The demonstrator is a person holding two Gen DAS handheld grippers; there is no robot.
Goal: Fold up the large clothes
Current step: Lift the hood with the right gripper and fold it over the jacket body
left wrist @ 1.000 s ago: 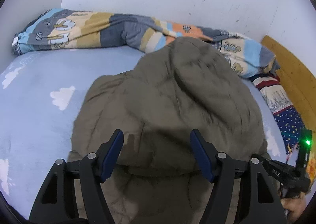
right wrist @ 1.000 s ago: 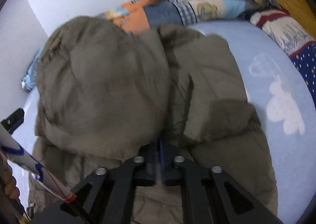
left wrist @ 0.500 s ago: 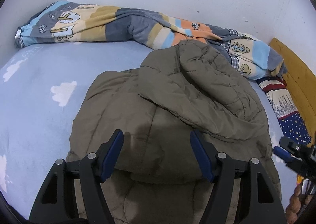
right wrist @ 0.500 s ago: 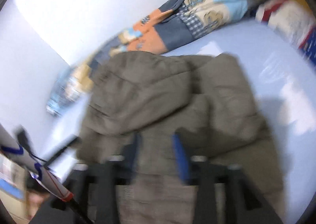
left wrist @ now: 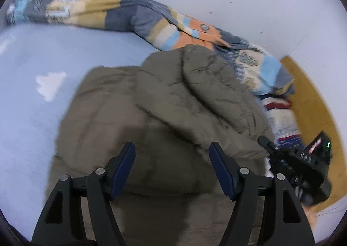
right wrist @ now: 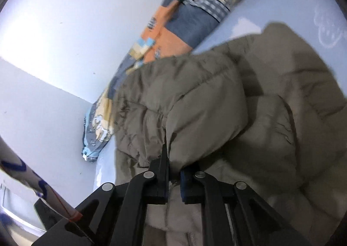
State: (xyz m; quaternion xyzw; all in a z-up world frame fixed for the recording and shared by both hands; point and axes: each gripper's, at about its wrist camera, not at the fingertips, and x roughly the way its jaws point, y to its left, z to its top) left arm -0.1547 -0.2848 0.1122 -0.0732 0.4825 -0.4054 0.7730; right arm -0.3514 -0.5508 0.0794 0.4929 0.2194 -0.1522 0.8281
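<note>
An olive padded jacket (left wrist: pixel 173 111) is spread on the light blue bed (left wrist: pixel 32 104), its top edge near a patterned quilt (left wrist: pixel 121 13) bunched along the wall. The left claw (left wrist: pixel 172 165) is held spread above the jacket, nothing between its pads. The right claw (right wrist: pixel 173 172) has just been closing and is pinched on a fold of the jacket.
</note>
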